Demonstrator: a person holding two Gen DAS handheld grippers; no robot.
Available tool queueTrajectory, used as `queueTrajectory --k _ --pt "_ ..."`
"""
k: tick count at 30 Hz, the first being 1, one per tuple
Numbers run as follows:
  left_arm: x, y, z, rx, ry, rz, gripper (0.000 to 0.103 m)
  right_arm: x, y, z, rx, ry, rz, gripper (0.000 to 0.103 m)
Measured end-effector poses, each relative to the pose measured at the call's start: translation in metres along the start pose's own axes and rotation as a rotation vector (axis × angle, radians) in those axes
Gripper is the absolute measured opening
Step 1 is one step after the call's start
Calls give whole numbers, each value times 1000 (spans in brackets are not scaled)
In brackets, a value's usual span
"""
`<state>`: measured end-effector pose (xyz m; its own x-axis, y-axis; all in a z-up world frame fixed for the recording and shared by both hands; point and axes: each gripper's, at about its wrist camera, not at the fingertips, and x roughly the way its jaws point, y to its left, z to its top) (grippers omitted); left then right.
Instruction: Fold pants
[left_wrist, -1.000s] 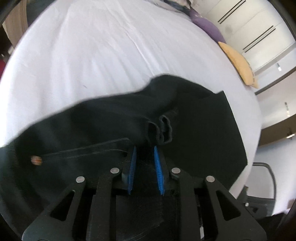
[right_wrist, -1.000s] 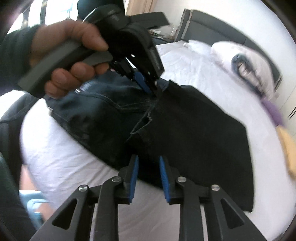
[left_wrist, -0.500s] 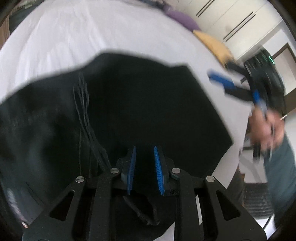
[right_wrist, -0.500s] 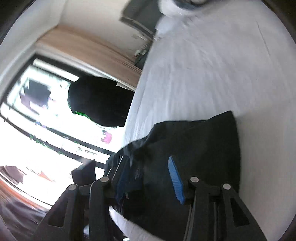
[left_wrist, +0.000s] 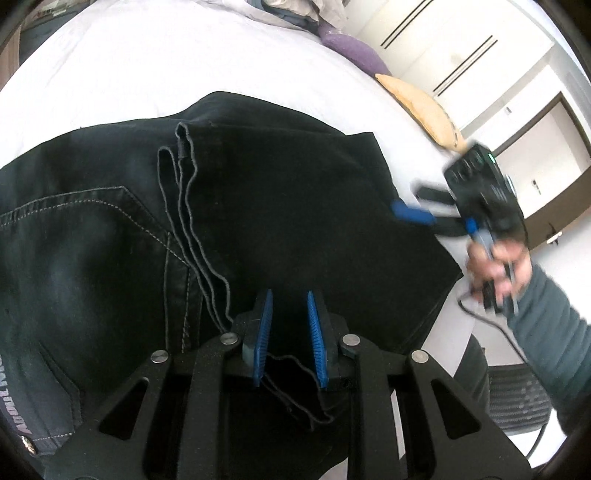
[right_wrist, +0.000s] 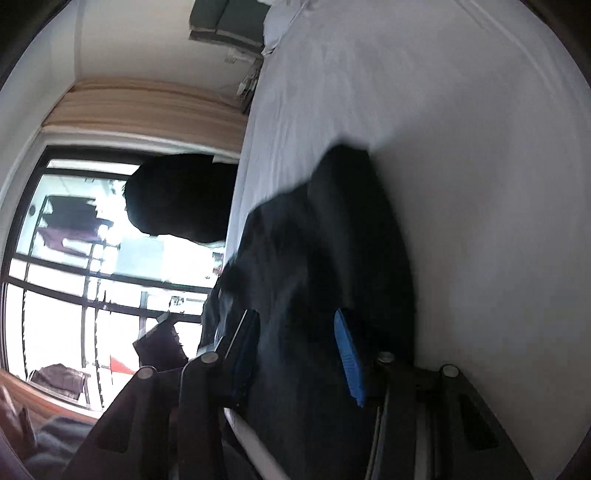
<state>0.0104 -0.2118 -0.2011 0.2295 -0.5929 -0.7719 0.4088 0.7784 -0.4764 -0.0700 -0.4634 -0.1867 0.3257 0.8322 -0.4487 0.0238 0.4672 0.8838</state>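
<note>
Pants (left_wrist: 280, 206) lie dark and folded on the white bed (left_wrist: 147, 62), spread straight ahead of my left gripper (left_wrist: 290, 339), with the hem edges stacked in a wavy line running from just left of its fingers away toward the far side and the pocketed seat off to the left. My left gripper hovers low over the near edge with its blue pads apart and only a loose thread or hem line trailing between them; I judge it is gripping nothing. My right gripper (right_wrist: 299, 354) is at the opposite end, turned on its side, its jaws wide apart with the cloth lying in the gap between them but not pinched. From the left view, my right hand (left_wrist: 498, 266) holds that tool just off the right-hand corner of the fabric, one blue finger touching or nearly touching the edge; blur keeps me from telling which. The long axis of the folded stack runs across from seat on the left to folded end on the right, so the right gripper is the nearer one to that end, and I judge the next fold would carry that right end over toward the seat.
</note>
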Motion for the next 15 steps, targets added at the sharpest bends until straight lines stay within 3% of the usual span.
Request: queueTrajectory --k 6,9,10,11,12,13,15 --pt "-32 22 -7 -9 -33 23 19 -19 20 -66 -43 -20 19 52" --pt "-73 19 -19 5 -128 36 22 -31 40 -101 -64 -78 35 57" --pt "-88 19 -24 3 -154 40 35 -33 47 -113 -77 -103 50 60" --pt "-104 23 -31 -14 -185 46 68 -34 58 -123 -90 -147 75 61" --pt "-124 30 -43 -55 -232 51 81 -32 65 -128 -95 -182 92 62" --pt "-141 36 -53 -95 -282 52 91 -30 72 -130 -98 -211 112 62" --pt "-177 55 -82 -197 -389 64 92 -22 85 -127 -115 -257 144 62"
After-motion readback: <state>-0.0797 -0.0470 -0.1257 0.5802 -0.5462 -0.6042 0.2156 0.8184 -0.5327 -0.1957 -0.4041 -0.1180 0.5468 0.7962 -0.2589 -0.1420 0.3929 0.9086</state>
